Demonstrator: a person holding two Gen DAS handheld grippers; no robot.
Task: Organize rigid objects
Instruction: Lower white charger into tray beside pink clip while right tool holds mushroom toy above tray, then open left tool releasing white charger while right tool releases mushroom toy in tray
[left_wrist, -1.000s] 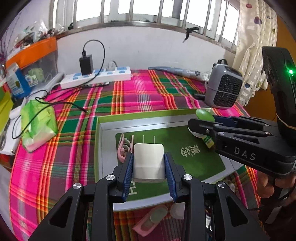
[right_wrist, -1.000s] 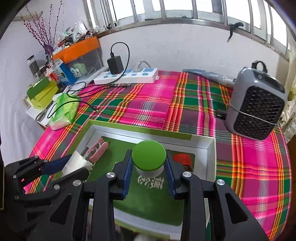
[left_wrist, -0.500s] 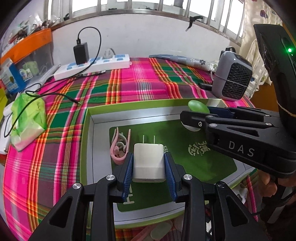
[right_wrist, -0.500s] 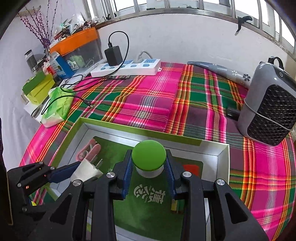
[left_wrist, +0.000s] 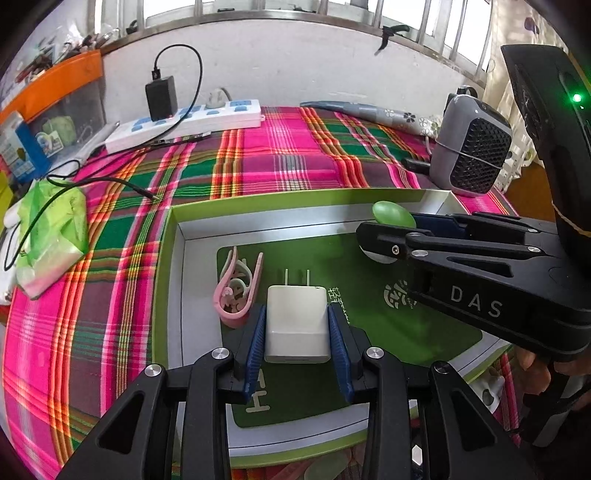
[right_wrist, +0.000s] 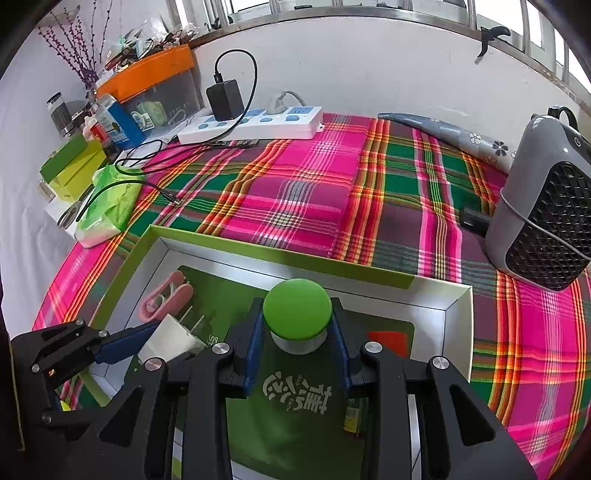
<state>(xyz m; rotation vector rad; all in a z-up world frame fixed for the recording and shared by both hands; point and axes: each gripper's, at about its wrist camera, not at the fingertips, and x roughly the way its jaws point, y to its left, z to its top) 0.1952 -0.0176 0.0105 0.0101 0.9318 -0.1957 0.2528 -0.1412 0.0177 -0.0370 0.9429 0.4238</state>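
Over the green-lined tray, the left gripper clamped the white charger plug beside the pink clip while the right gripper pinched a green-capped jar, both apparently poised for placement inside.

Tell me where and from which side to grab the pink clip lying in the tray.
Grip the pink clip across its two long arms near the rounded closed end, coming from above. It lies flat on the tray floor, and the white charger crowds its right side.
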